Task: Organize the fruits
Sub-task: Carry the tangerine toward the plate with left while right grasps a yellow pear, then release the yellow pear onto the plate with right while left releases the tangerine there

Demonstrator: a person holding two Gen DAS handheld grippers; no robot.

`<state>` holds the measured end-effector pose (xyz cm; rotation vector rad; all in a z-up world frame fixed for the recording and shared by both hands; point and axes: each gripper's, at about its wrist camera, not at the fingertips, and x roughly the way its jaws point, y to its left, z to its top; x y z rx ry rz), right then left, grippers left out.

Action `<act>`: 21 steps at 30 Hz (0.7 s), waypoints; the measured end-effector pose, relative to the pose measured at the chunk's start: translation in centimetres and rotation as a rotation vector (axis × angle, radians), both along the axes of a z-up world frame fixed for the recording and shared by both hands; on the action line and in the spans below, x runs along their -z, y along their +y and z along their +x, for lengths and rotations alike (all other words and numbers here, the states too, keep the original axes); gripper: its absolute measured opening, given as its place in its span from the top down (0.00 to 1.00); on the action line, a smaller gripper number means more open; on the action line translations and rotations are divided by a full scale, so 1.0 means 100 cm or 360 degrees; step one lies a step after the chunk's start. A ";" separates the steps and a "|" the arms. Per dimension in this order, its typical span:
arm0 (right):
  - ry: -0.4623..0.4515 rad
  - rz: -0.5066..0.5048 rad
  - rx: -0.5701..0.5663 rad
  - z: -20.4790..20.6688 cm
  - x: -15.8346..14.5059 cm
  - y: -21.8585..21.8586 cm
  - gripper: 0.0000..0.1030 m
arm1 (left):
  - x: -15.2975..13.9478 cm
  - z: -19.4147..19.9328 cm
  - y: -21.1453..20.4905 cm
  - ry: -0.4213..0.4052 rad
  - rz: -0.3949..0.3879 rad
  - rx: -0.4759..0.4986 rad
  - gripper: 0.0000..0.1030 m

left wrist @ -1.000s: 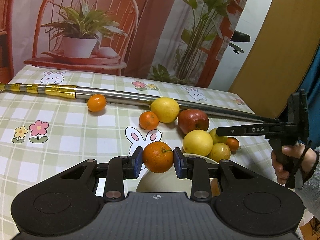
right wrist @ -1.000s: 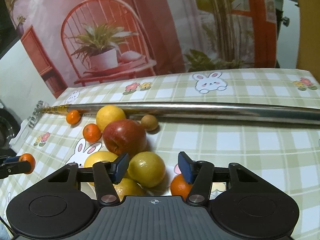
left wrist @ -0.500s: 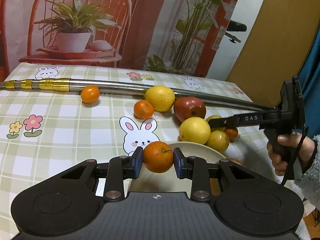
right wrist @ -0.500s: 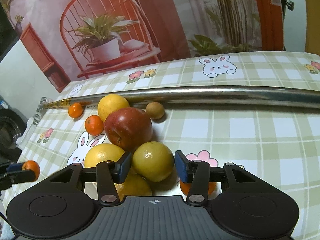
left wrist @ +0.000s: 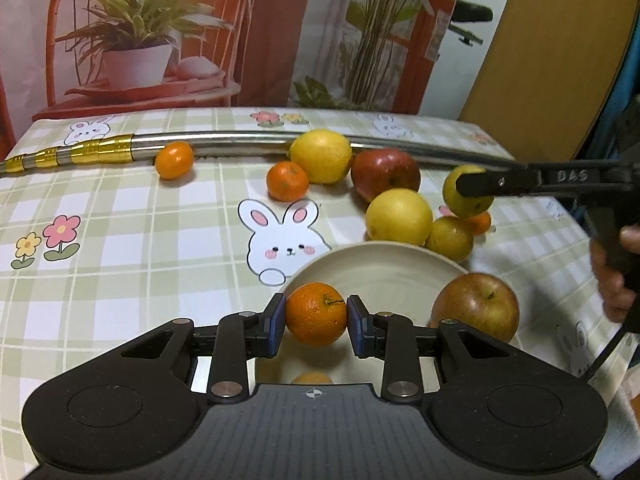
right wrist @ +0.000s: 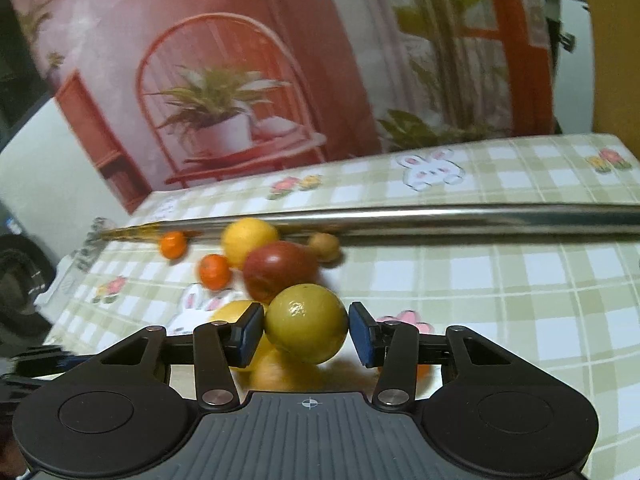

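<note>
orange (left wrist: 316, 314): sitting clenched between the pads of the left tool (left wrist: 316, 326), hanging over the near rim of the bowl (left wrist: 384, 256)
bowl: cream, sitting toward the near right part of the worktop (left wrist: 120, 240); an apple (left wrist: 476, 306) is lying in it at its right side; something orange is peeking out under the left tool, too hidden to tell what
yellow-green fruit (right wrist: 306, 328): being gripped by the right tool (right wrist: 306, 334), pads pressing both its sides, lifted clear of the fruit pile; same fruit is showing in the left view (left wrist: 466, 196) behind the right tool's finger
fruit pile: lemon (left wrist: 322, 156), red apple (left wrist: 386, 174), big yellow fruit (left wrist: 400, 216) and a smaller one (left wrist: 450, 238) are sitting close together past the bowl's far rim; mandarin (left wrist: 287, 181) is touching the lemon
small mandarin (left wrist: 174, 160): lying apart, against the metal pole (left wrist: 224, 140)
metal pole: running across the far side of the worktop
right view: blurring with motion
</note>
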<state>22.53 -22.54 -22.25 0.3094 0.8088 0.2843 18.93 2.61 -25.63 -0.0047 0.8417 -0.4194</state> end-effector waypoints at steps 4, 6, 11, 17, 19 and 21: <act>-0.0005 -0.0017 -0.0113 -0.001 -0.011 0.018 0.58 | 0.001 -0.001 -0.001 0.0019 0.0017 0.0004 0.67; -0.0005 -0.0030 -0.0170 -0.002 -0.014 0.029 0.58 | 0.002 -0.001 -0.001 0.0036 0.0030 0.0002 0.67; 0.0016 -0.0057 -0.0294 -0.003 -0.018 0.053 0.58 | 0.005 0.000 0.000 0.0075 0.0029 -0.0004 0.67; 0.0068 -0.0142 -0.0433 -0.004 -0.017 0.075 0.58 | 0.007 0.003 0.001 0.0115 -0.0013 -0.0022 0.67; 0.0108 -0.0176 -0.0488 -0.003 -0.014 0.082 0.58 | 0.007 0.003 0.001 0.0119 -0.0020 -0.0030 0.67; 0.0126 -0.0226 -0.0544 -0.003 -0.011 0.089 0.58 | 0.007 0.003 0.001 0.0122 -0.0024 -0.0033 0.67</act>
